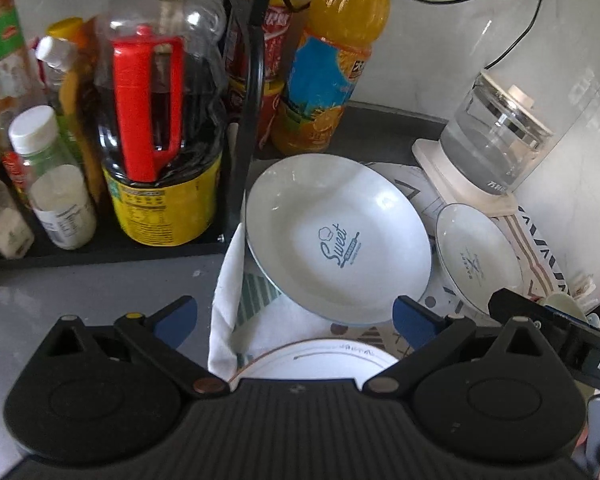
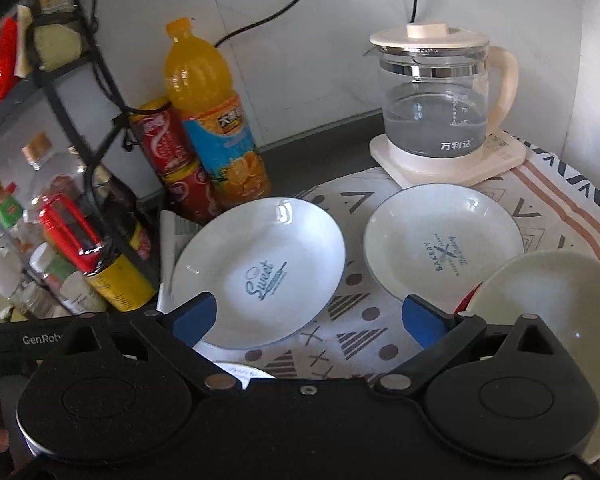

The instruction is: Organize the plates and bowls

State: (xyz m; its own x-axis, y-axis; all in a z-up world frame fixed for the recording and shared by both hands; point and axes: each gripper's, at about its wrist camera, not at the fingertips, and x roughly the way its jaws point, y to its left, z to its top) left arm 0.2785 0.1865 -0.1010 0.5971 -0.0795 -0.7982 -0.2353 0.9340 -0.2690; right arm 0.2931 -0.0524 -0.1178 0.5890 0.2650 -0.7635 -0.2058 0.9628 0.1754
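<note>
A white "Sweet" plate (image 1: pixel 340 236) (image 2: pixel 260 268) lies on a patterned cloth (image 2: pixel 340 312). A smaller "Bakery" plate (image 1: pixel 476 256) (image 2: pixel 440 244) lies to its right. A third white plate (image 1: pixel 320 360) (image 2: pixel 240 372) shows partly under the grippers, nearest to me. A cream bowl (image 2: pixel 548 304) sits at the right front. My left gripper (image 1: pixel 296 318) is open and empty above the near plate, just short of the "Sweet" plate. My right gripper (image 2: pixel 310 314) is open and empty over the cloth between the two plates.
A black rack (image 1: pixel 236 160) at the left holds several bottles, among them a soy sauce bottle (image 1: pixel 160 128). An orange juice bottle (image 2: pixel 216 120) and red cans (image 2: pixel 172 160) stand behind the plates. A glass kettle (image 2: pixel 436 100) stands at the back right.
</note>
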